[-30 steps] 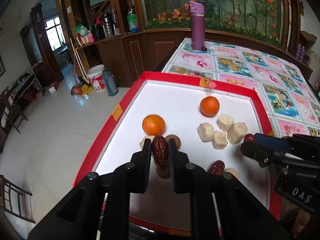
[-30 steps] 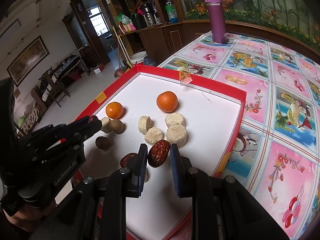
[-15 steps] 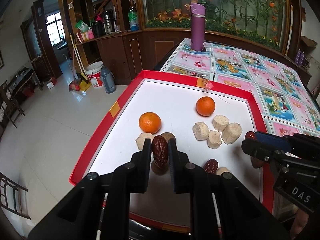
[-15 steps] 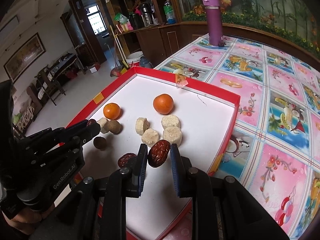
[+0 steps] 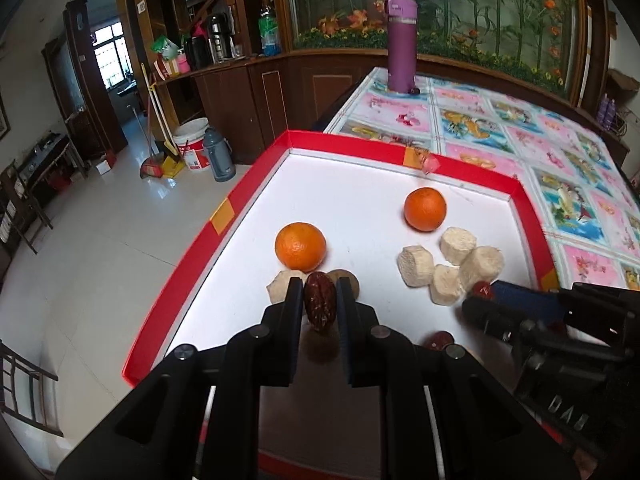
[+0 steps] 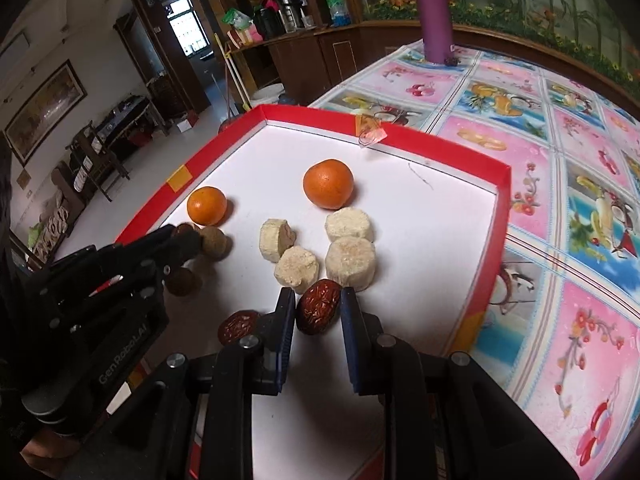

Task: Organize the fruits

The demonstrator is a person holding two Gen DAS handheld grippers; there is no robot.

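My left gripper [image 5: 319, 300] is shut on a dark red date [image 5: 319, 306], held above the white floor of a red-rimmed tray [image 5: 248, 196]. My right gripper [image 6: 318, 308] is shut on another red date [image 6: 318, 307]. In the tray lie two oranges [image 5: 300, 246] [image 5: 425, 209], several pale cut cylinders [image 6: 350, 261], brown longans [image 6: 214, 242] and one loose date [image 6: 239, 326]. The left gripper shows in the right wrist view [image 6: 182, 240] near the longans. The right gripper shows in the left wrist view [image 5: 486, 300] beside the pale pieces.
A purple flask [image 5: 401, 42] stands at the far end of a table with a pink and blue patterned cloth [image 6: 560, 168]. The tray's left rim hangs over a tiled floor [image 5: 80, 248]. A bucket and broom [image 5: 194, 148] stand by wooden cabinets.
Both grippers keep their dates. Both views have pulled back and up a little, so the tray's contents sit farther from the fingers.
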